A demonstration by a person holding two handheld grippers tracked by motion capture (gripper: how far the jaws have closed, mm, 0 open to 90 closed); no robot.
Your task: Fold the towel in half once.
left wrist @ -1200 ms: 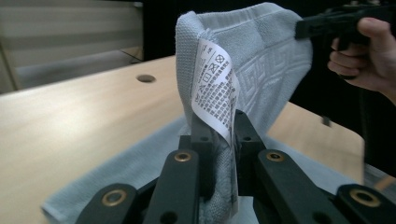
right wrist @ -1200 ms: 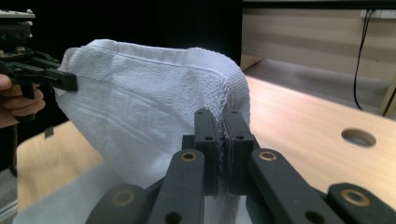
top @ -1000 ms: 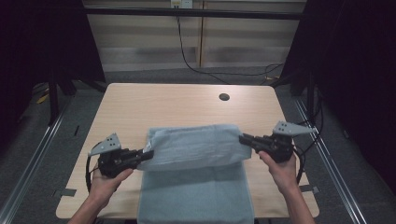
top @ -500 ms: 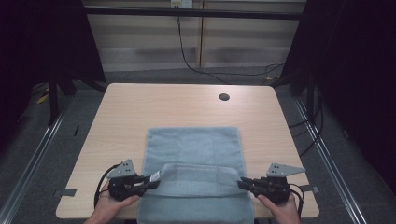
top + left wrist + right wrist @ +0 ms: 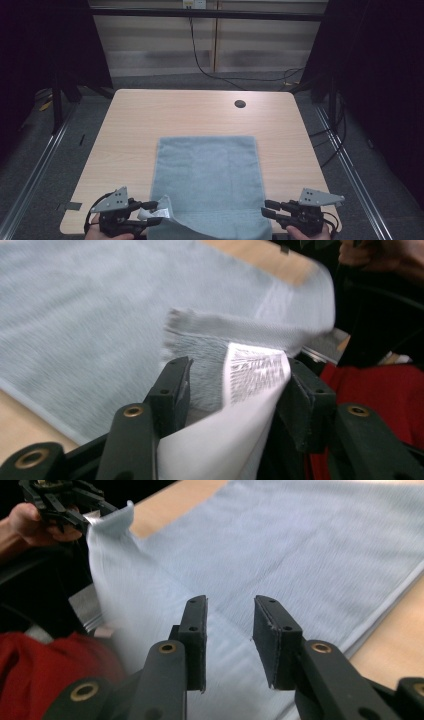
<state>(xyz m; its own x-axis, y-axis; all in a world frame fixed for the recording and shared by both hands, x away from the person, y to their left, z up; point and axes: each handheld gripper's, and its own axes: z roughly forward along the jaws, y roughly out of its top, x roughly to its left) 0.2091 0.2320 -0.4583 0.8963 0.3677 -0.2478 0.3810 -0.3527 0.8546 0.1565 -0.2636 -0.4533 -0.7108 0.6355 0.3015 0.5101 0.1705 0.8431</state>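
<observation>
A light blue-grey towel [image 5: 207, 175] lies spread flat on the wooden table [image 5: 150, 115], its near end hanging over the front edge. My left gripper [image 5: 157, 212] is at the towel's near left corner, which stands up a little. Its jaws have just been opening and now stand wide, and the corner with its white printed label [image 5: 255, 370] hangs loose between them [image 5: 239, 375]. My right gripper [image 5: 266, 208] sits just off the towel's near right edge. Its jaws have just been opening too, with nothing between them [image 5: 231, 605]; towel cloth [image 5: 310, 545] lies beyond.
A dark round hole [image 5: 240, 104] sits in the table top at the far right. Black cables [image 5: 200, 60] run over the floor behind the table. Metal rails [image 5: 45, 160] flank both sides. The person's red clothing [image 5: 45, 675] is close below the front edge.
Both grippers drew the folded-over towel edge back to the table's front edge, so the towel now lies unfolded. The right jaws let go of it; the left jaws opened around the corner.
</observation>
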